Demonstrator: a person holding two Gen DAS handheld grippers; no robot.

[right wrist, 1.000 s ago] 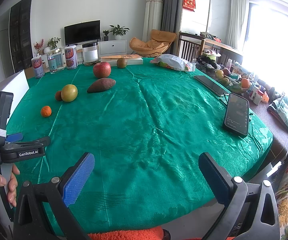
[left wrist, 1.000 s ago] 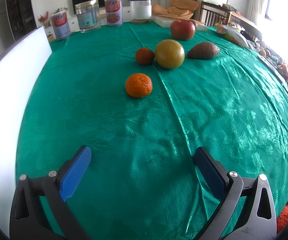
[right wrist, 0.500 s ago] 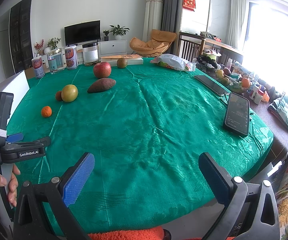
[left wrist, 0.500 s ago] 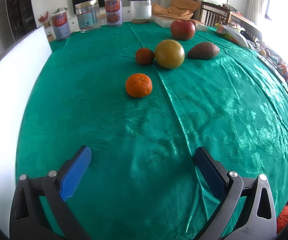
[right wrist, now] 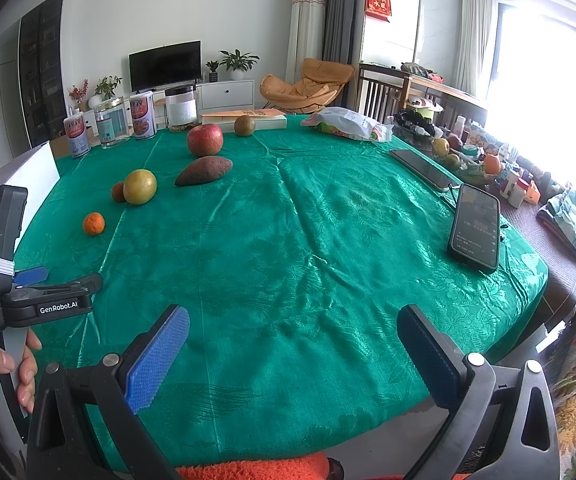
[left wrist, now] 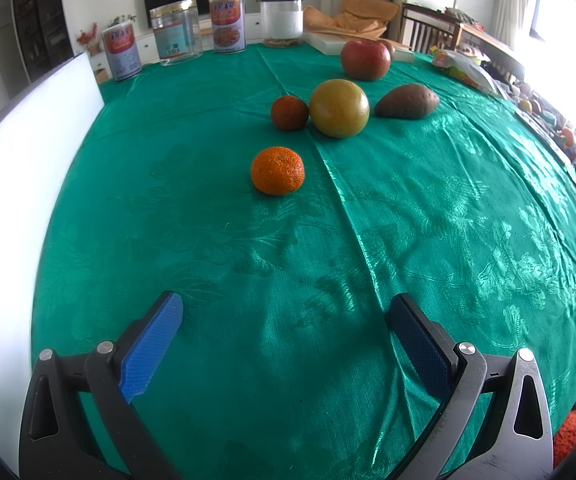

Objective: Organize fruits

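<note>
Kiwi (right wrist: 244, 125) half-hidden behind apple (left wrist: 365, 60) | left hand-held gripper (left wrist: 284, 320) spread, empty | right hand-held gripper (right wrist: 293, 332) spread, empty

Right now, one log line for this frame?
phase: pre-grasp | left tool: open, empty | right tool: open, empty | nearest: bright orange round tangerine, untouched on green satin tablecloth

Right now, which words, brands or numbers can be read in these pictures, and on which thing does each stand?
"GenRobot.AI": side of the left gripper.
"Data Acquisition System": same gripper's body, small.
Tin cans: red characters, blurred.
Red wall hanging: characters, not legible.
Phone screen: too small.
</note>
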